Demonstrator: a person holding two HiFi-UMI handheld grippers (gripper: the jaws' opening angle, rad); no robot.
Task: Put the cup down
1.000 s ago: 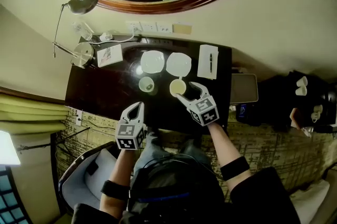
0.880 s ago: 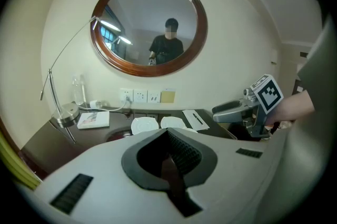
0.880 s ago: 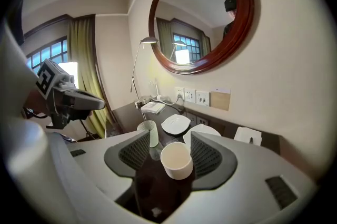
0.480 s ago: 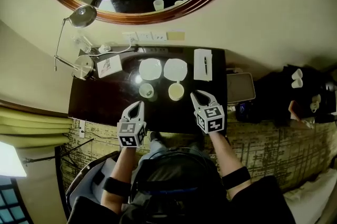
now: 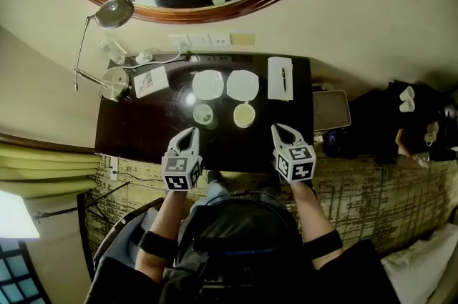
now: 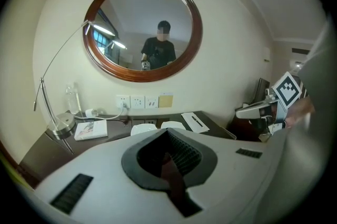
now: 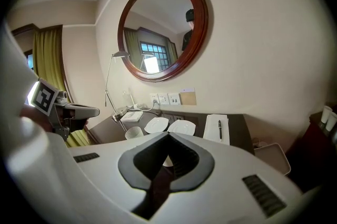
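Two grippers hang over the near edge of the desk (image 5: 136, 127), and both are shut w/ nothing in them. The L gripper (image 5: 190, 132) has its jaws pressed tight together. It sits just on the near side of the glass (image 5: 203, 114) and does not touch it. The R gripper (image 5: 279, 129) has jaws that were just closing. They meet, and nothing is btw them. It is off to the right of the cup (image 5: 244, 115), nearer the edge and apart from it.

The cup stands upright on the dark desk, abt in the middle. No gripper holds it. The glass stands beside it on the left, w/ a gap btw them. One white plate (image 5: 242, 84) lies just behind the cup, toward the back edge. A second plate (image 5: 208, 84) lies next to that one, behind the glass.

A white paper (image 5: 275, 74) w/ a pen (image 5: 284, 81) on it lies by the back right corner. A lamp (image 5: 114, 83) stands at the back left corner, w/ a small card (image 5: 150, 79) beside it. On the wall above the back edge are sockets (image 5: 200, 40) and a big round mirror (image 5: 236, 6).
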